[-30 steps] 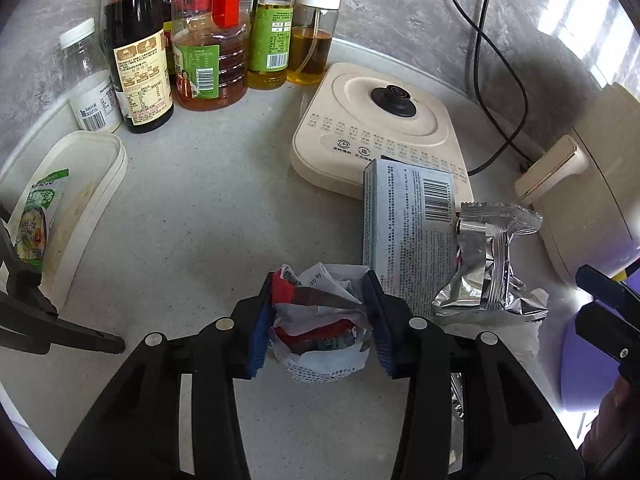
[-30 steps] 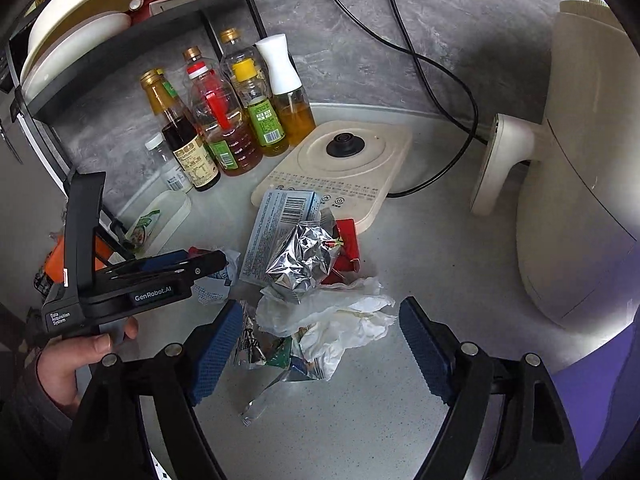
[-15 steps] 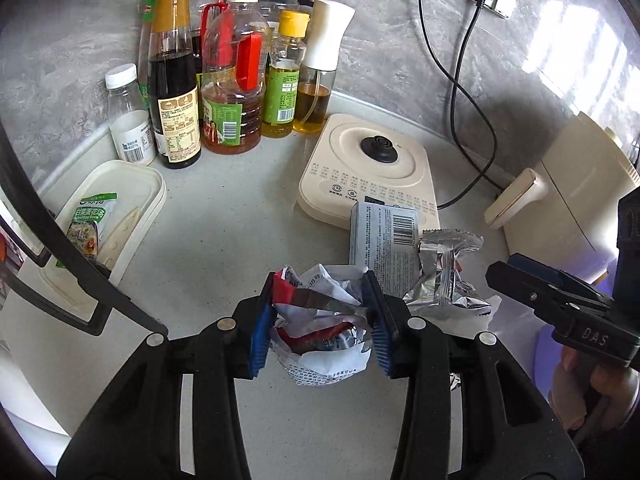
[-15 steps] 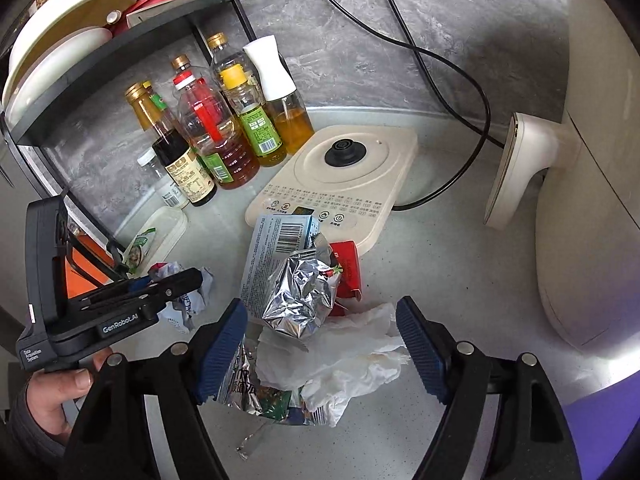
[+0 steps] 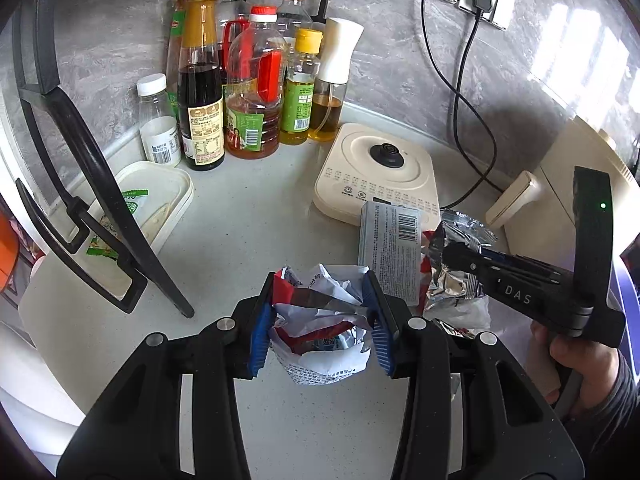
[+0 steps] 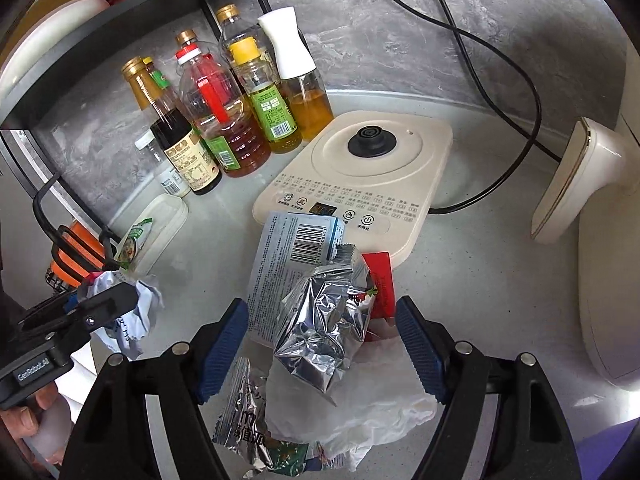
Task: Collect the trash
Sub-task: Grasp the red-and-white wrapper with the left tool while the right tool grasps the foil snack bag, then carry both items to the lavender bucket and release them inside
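A: The left tongs [image 5: 318, 316] are pinching a crumpled wrapper [image 5: 320, 320], red and white, both blue pads pressed into its sides. It looks clear of the worktop [image 5: 248, 232], out toward the front edge.

B: And the right tongs [image 6: 320, 344]?

A: Spread wide, one blue pad on each side of the foil bag [image 6: 324, 332], neither visibly pressing it. The foil bag sits on top of the pile, with a white tissue [image 6: 372, 404] and a flat foil packet [image 6: 244, 408] under it, a grey box [image 6: 288, 264] leaning against the cream hob [image 6: 360, 176] behind, and a red wrapper [image 6: 380, 284] tucked beside it.

B: What could spoil it?

A: Closing now might take the foil bag plus a corner of the box or the tissue, and a mixed handful like that tends to shed pieces on the way up. Foil is slick and springy too, so a pinch near its top fold could slip. The box, nudged, might slide onto the hob's buttons.

B: The left side?

A: The crumpled wrapper is loose paper; a slack squeeze or a quick swing could drop it. The bottles [image 5: 256, 92] at the back edge stand well apart, so no worry there.
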`<state>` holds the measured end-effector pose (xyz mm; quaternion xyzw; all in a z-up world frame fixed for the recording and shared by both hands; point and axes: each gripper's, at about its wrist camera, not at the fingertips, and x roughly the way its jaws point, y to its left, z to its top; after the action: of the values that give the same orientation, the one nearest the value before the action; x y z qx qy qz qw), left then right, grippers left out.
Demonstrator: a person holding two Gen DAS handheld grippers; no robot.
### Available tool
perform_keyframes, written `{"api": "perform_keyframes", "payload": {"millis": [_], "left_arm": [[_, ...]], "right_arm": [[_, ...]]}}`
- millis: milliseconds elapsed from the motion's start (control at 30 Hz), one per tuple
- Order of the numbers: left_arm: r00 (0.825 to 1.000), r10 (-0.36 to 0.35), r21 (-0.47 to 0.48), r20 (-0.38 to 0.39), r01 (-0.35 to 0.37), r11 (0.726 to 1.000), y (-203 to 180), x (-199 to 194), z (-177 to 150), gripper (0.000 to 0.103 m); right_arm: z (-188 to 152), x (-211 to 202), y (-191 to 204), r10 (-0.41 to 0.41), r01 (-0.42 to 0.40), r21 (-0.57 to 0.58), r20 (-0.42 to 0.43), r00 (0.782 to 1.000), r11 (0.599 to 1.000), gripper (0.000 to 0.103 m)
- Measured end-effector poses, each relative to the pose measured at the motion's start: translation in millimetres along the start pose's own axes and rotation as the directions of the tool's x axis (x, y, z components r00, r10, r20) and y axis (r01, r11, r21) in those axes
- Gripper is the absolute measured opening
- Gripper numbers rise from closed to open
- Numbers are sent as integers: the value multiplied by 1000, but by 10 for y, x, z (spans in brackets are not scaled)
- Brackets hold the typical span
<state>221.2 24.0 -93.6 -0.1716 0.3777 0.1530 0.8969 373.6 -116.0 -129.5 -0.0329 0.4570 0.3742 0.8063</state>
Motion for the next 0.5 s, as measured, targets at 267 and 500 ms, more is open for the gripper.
{"api": "perform_keyframes", "payload": {"millis": [267,500], "left_arm": [[997,-35,49,68,31,998,-204,-278,119,42],[984,-110,86,141,98,991,-409,-669,258,43]], "right_arm": [[29,-77,5,8,-8,-7,21,1000,1000,22],[34,-644,2,86,-87,1,159,983,996,14]]}}
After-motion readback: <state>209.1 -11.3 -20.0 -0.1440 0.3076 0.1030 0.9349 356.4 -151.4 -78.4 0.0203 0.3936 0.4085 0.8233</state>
